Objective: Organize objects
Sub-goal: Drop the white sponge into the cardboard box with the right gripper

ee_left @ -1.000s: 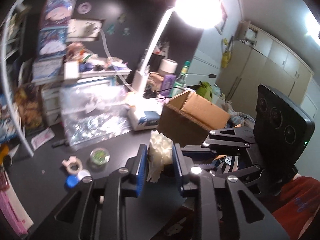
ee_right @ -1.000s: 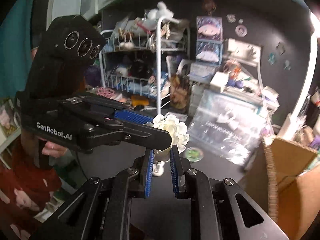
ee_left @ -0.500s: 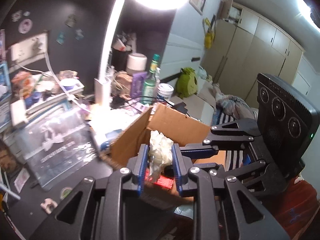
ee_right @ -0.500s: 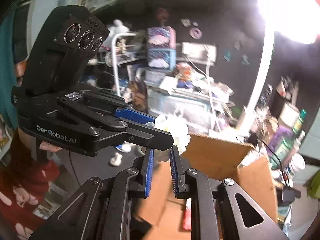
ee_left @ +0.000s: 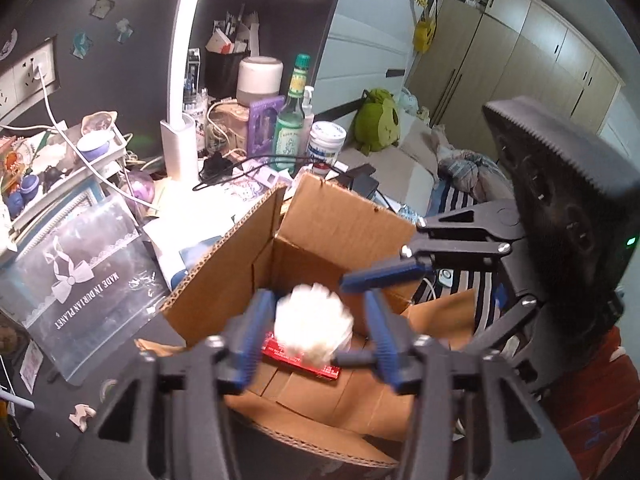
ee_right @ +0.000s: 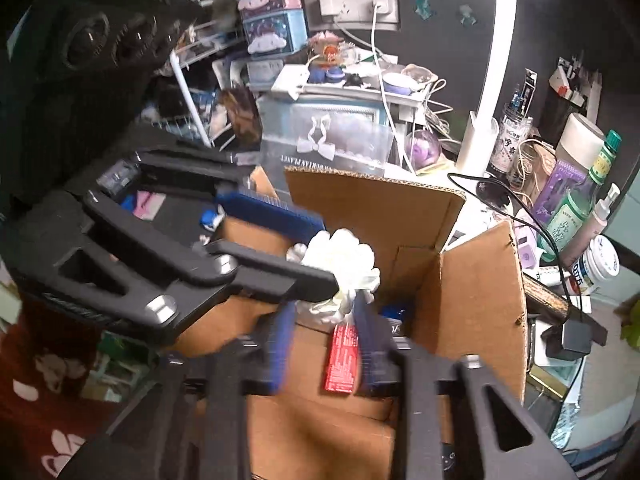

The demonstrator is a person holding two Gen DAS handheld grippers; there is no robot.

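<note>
A white flower-shaped object [ee_left: 314, 328] hangs, blurred, over the open cardboard box [ee_left: 236, 256], between the spread fingers of my left gripper [ee_left: 316, 334]. In the right wrist view the flower [ee_right: 344, 268] sits above my right gripper [ee_right: 324, 340], whose fingers are also apart, and beside the left gripper's fingertips [ee_right: 316, 280]. Neither gripper visibly clamps it. A red packet [ee_right: 342, 356] lies on the box floor [ee_right: 316, 424]; it also shows in the left wrist view [ee_left: 300, 362].
The dark desk [ee_left: 44, 432] is crowded: a clear plastic bag [ee_left: 80, 280], a white lamp post [ee_left: 182, 80], a green bottle [ee_left: 292, 120], jars, cables and a wire shelf [ee_right: 188, 92]. Wardrobes [ee_left: 520, 48] and a bed [ee_left: 460, 168] lie beyond.
Both grippers have moved further over the box and opened from their pinch on the white flower, which now looks blurred over the box opening.
</note>
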